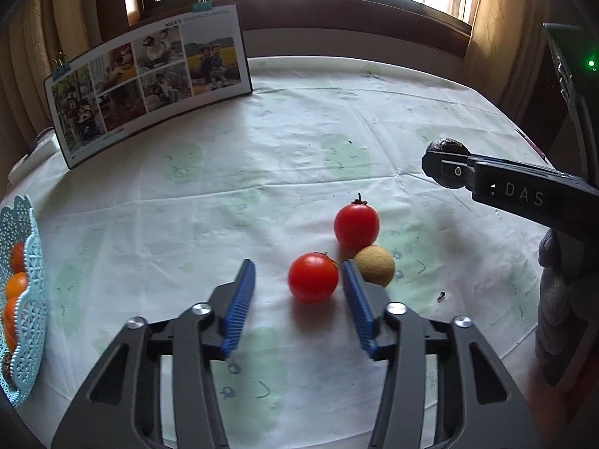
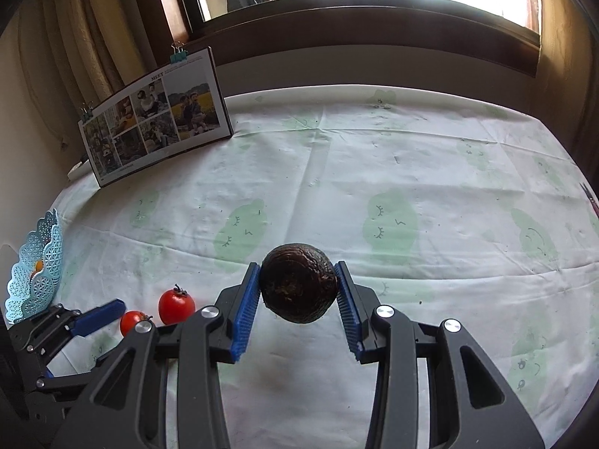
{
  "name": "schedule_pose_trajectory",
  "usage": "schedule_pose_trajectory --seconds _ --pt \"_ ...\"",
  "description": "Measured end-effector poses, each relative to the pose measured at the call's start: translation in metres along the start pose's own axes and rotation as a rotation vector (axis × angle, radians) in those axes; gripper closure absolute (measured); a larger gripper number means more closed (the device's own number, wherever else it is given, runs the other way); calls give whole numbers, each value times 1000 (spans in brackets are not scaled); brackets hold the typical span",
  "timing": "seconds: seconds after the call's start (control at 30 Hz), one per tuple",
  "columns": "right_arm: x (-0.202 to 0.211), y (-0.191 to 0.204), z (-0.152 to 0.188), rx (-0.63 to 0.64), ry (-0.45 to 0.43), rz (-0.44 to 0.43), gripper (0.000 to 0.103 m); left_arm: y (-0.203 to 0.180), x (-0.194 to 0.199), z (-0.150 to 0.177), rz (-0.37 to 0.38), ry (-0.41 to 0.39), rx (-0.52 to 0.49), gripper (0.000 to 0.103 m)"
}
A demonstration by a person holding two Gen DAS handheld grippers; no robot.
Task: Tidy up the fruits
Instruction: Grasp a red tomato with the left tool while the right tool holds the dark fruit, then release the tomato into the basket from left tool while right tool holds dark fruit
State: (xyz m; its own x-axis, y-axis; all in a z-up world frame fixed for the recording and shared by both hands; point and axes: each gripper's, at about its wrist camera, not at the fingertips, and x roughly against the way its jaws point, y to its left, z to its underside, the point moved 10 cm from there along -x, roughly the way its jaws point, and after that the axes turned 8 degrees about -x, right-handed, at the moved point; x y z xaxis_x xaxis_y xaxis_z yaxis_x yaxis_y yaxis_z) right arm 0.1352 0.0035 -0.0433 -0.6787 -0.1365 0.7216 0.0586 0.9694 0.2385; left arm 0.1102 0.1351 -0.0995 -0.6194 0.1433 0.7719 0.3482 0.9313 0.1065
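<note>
Left wrist view: our left gripper gapes around the near tomato, nothing gripped; closing might nudge the yellow fruit. Our right gripper pinches the avocado aloft, could slip.

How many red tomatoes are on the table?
2. One tomato sits between the open jaws of the left gripper. The other tomato is just behind it, beside a yellowish round fruit. More could be hidden in the blue basket.
</note>
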Motion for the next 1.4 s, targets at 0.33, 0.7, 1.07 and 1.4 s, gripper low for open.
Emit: schedule_pose_trajectory --seconds 0.33,0.7,1.07,1.4 --pt "9 8 -2 47 -38 20 62 -2 1 1 17 -10 24 75" --pt "16 16 -1 76 -57 17 62 24 28 -3 -83 -67 67 75" --pt "17 27 5 87 -50 -8 62 89 71 3 -241 -131 179 75" --pt "19 39 10 98 -48 -20 62 158 109 23 -367 -162 289 75"
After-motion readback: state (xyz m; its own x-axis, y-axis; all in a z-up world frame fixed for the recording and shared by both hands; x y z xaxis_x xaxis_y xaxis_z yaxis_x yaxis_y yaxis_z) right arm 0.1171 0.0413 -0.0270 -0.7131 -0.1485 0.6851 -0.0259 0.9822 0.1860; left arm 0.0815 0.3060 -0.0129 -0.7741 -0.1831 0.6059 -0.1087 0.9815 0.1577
